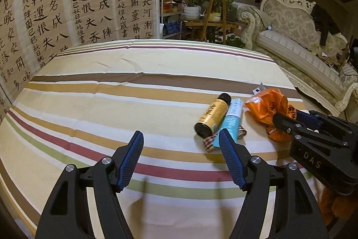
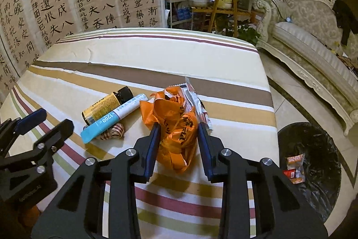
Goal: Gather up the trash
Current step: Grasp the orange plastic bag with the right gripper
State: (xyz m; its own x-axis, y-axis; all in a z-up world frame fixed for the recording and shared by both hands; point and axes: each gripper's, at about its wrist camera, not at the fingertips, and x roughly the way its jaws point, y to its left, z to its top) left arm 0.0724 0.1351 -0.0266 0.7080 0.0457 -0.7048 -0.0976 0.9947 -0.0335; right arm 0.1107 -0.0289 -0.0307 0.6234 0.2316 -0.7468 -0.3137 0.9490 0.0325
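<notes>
With right gripper [image 2: 177,138] fingers clamped on the orange bag [image 2: 175,124], lift clear toward the bin [image 2: 313,162] (left gripper [image 1: 181,156] fingers apart, empty), avoiding the bottle [image 2: 105,104].

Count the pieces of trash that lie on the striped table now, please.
5: dark bottle, blue tube beside it, twine bundle at the tube, orange bag between the right tool fingers, silver wrapper behind it. More may be hidden underneath.
</notes>
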